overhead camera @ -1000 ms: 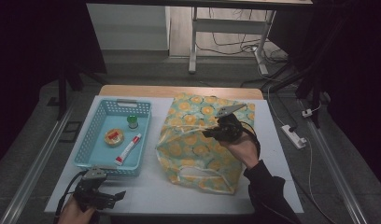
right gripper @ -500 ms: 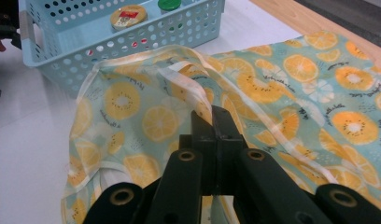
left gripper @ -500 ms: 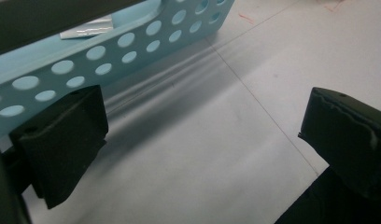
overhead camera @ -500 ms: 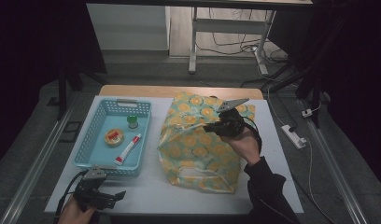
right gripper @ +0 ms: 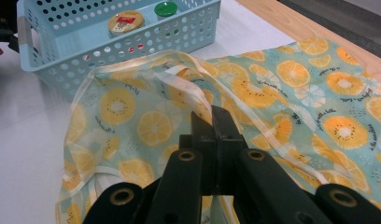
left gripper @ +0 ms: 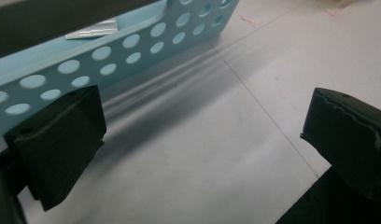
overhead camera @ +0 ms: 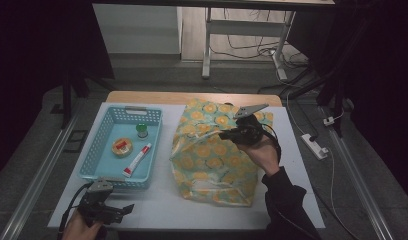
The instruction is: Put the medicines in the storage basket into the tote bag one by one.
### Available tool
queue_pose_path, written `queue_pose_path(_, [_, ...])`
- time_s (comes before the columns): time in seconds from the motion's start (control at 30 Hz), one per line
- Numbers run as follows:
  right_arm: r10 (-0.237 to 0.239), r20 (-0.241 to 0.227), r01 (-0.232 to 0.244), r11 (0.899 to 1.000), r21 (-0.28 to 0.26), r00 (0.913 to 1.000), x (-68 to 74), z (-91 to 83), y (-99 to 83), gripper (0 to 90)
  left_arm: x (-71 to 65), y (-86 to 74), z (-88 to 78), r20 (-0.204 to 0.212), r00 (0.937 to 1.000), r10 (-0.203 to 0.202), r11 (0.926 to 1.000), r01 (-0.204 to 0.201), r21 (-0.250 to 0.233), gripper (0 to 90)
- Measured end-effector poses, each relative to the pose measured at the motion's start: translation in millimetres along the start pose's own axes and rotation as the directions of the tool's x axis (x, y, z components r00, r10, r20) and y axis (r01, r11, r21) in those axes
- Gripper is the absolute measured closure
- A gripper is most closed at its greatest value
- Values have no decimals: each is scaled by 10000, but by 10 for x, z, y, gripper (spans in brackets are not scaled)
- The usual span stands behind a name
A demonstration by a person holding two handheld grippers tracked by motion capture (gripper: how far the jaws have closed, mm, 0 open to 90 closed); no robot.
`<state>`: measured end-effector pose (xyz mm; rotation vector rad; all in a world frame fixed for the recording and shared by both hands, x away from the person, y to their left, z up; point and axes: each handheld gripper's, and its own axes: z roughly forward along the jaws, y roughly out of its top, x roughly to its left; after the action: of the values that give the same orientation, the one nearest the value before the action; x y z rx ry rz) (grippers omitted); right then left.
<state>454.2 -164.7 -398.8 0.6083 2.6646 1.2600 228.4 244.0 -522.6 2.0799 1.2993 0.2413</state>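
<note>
While our right gripper (overhead camera: pixel 227 134) fingers pinch the fruit-print bag's (right gripper: pixel 282 93) rim, left gripper (overhead camera: pixel 123 208) fingers gape; basket (overhead camera: pixel 92 165) items remain unpacked.

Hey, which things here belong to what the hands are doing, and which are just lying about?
In the job:
- fruit-print bag
- right claw, shut on the bag's rim
- left claw, open, idle

Lying about:
- blue basket
- tube
- round tin
- green-capped jar
- power strip
</note>
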Motion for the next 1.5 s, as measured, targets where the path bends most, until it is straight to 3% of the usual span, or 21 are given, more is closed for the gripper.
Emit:
queue_pose_path(0.37, [-2, -27, 2, 10000, -26, 10000, -23, 15, -27, 899, 6, -8, -23, -11, 10000, -74, 9997, 74, -212, 0])
queue_pose_path(0.73, [11, -64, -12, 9999, -100, 10000, -22, 13, -37, 899, 37, -18, -47, 319, 9988, -378, 9986, 389, -368, 0])
queue_pose_path(0.87, [19, -69, -19, 10000, -58, 10000, -13, 18, -33, 899, 34, -13, -76, 118, 9991, -417, 9979, 422, -484, 0])
queue_pose_path(1.0, [5, -85, -6, 10000, -55, 10000, -12, 12, -30, 899, 40, 0, -118, 360, 9976, -595, 9961, 617, -630, 0])
queue_pose_path(1.33, [3, -112, -3, 10000, -15, 9999, -28, 26, -32, 899, -39, 86, -242, 499, 9985, -208, 9965, 247, -800, 0])
queue_pose_path(1.5, [-53, -113, 53, 10000, 14, 9999, -27, 34, -36, 899, -42, 119, -305, 859, 9962, -156, 9938, 249, -1081, 0])
